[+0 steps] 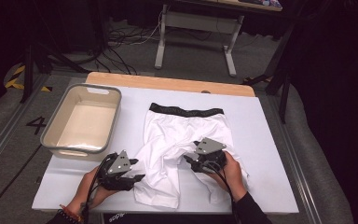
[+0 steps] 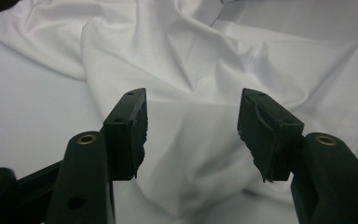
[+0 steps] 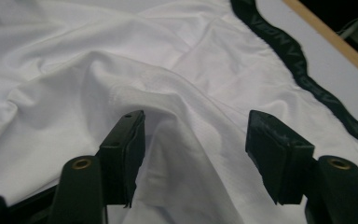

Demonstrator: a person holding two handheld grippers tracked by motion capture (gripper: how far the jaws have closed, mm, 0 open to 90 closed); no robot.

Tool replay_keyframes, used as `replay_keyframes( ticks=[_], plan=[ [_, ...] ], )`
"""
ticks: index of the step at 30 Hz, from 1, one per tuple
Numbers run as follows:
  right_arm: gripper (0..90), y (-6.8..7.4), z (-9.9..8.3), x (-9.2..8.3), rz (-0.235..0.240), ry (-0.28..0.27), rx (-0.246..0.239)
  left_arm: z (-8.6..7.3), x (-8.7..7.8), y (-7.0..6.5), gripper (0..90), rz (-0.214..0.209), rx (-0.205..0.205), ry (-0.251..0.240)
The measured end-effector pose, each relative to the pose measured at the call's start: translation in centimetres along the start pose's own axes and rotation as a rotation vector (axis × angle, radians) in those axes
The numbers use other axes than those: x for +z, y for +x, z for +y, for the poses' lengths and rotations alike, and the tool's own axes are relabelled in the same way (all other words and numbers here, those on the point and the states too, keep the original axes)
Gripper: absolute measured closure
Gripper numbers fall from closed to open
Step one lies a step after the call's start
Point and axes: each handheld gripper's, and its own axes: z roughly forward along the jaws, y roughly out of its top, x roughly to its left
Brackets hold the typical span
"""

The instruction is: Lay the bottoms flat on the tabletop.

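Note:
White shorts (image 1: 177, 135) with a black waistband (image 1: 186, 111) lie spread on the white table, waistband at the far side. My left gripper (image 1: 139, 178) sits at the outer edge of the near left leg, jaws pointing right. In the left gripper view it (image 2: 193, 126) stands open, with rumpled white cloth (image 2: 205, 70) just ahead of the pads. My right gripper (image 1: 189, 161) rests over the crotch and right leg, held by a hand. In the right gripper view it (image 3: 196, 144) is open, a raised fold of the shorts (image 3: 177, 107) lying between its jaws without being pinched.
An empty grey basin (image 1: 56, 140) stands at the table's left. The white tabletop (image 1: 270, 154) has a wooden far edge (image 1: 168, 83). Beyond it are a desk frame (image 1: 196, 28) and floor cables.

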Motion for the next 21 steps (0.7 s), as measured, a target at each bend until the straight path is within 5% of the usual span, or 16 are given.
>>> replay_keyframes(
  ticks=[2, 9, 13, 21],
  plan=[
    [42.6, 0.1, 0.2, 0.7, -0.009, 0.032, -0.015, -0.3, -0.2, -0.1, 43.1, 0.001, -0.004, 0.004],
    [82.3, 0.6, 0.3, 1.8, -0.014, 0.065, -0.049, -0.9, -0.1, -1.0, 42.0, -0.012, -0.005, 0.031],
    [87.5, 0.5, 0.3, 1.4, -0.026, 0.047, -0.056, -1.2, 0.5, -1.1, 40.4, -0.005, -0.015, 0.071],
    [87.8, -2.6, -1.1, -3.1, -0.136, -0.116, 0.108, -1.2, 0.4, -1.0, 40.1, -0.01, -0.022, 0.062]
  ],
)
